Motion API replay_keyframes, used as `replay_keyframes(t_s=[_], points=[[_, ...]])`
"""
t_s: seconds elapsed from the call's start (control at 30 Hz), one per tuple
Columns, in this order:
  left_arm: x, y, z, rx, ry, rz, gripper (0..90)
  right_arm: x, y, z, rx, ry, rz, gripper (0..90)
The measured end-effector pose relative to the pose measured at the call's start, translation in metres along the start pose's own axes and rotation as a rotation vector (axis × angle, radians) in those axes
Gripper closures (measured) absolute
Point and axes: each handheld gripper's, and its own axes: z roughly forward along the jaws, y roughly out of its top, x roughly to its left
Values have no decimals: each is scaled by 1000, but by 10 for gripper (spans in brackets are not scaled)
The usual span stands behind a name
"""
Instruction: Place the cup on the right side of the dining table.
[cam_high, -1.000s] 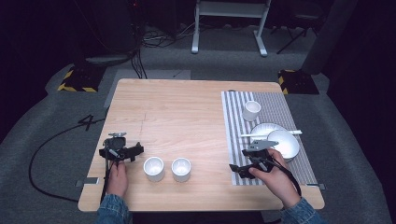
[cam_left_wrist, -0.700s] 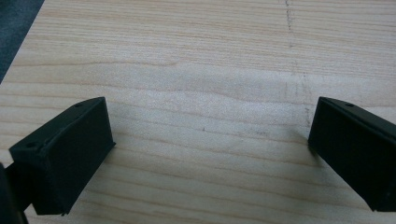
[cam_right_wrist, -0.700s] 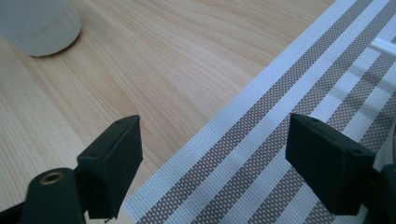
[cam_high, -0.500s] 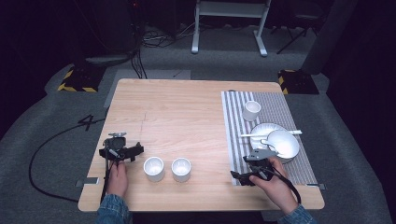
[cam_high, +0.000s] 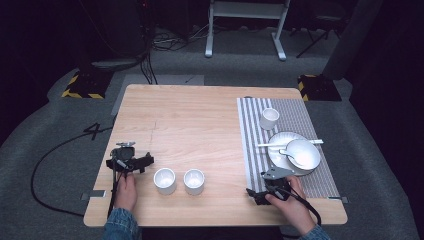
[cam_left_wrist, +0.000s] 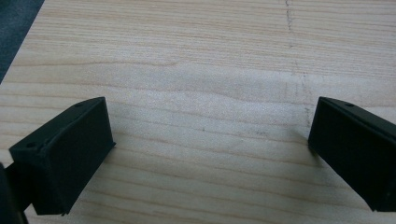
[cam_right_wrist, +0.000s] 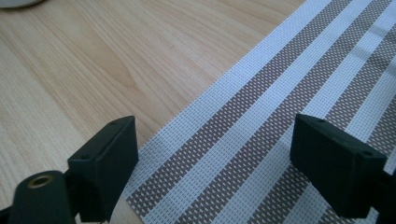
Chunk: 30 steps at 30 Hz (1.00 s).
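Note:
Two white cups (cam_high: 164, 180) (cam_high: 194, 181) stand side by side near the front middle of the wooden table (cam_high: 200, 120). My left gripper (cam_high: 146, 161) lies left of them, a short way off. It is open (cam_left_wrist: 210, 144) over bare wood, with nothing between its jaws. My right gripper (cam_high: 252, 194) is at the front left corner of the striped placemat (cam_high: 252, 145). It is open (cam_right_wrist: 215, 158), and its jaws straddle the placemat (cam_right_wrist: 280, 93) edge with nothing held.
On the placemat stand a third white cup (cam_high: 269, 118) and a plate (cam_high: 278, 155) carrying a bowl (cam_high: 302, 153) and a spoon (cam_high: 270, 145). The table's front edge runs close behind both hands. A cable (cam_high: 50, 160) trails off the left side to the floor.
My right gripper has drawn back a little toward the front edge and left, to the placemat's corner. The left gripper and the cups have not moved.

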Motion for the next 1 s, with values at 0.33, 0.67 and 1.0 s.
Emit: replay_keyframes(t_s=[0.33,0.67,1.0], points=[[0,0,0,0,0,0,1,2,-4,1,-31,-15,6,130],[0,0,0,0,2,-4,1,2,-3,2,-30,-15,8,121],[-1,0,0,-1,2,-6,1,4,0,5,-17,-19,5,83]])
